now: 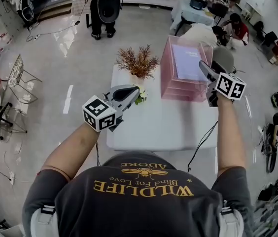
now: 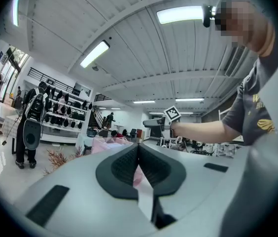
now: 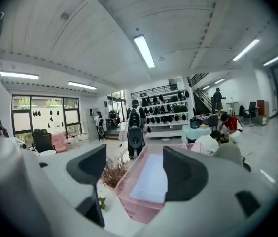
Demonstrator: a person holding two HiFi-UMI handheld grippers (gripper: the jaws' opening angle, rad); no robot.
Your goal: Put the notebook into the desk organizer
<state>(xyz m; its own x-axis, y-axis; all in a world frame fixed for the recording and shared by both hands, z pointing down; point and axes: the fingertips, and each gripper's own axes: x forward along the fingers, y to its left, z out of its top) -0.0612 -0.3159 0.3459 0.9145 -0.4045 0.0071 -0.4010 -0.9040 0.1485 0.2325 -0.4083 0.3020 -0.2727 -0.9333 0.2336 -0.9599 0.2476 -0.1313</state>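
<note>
A pale lilac notebook (image 1: 187, 62) lies flat in the top tray of the pink desk organizer (image 1: 171, 85), at the far right of the white table (image 1: 154, 127). My right gripper (image 1: 205, 72) hovers by the organizer's right front corner, open with nothing between its fingers. In the right gripper view the notebook (image 3: 151, 179) and organizer (image 3: 129, 196) lie below and ahead of the open gripper (image 3: 135, 168). My left gripper (image 1: 131, 93) is held above the table's left side, shut and empty. Its pads (image 2: 129, 164) meet in the left gripper view, which also shows the right gripper (image 2: 154, 123).
A vase of dried brown branches (image 1: 137, 63) stands at the table's back left, with a small green sprig (image 1: 141, 97) in front of it. A cable (image 1: 203, 142) hangs off the table's right front. A grey chair (image 1: 223, 58) and several people are beyond the table.
</note>
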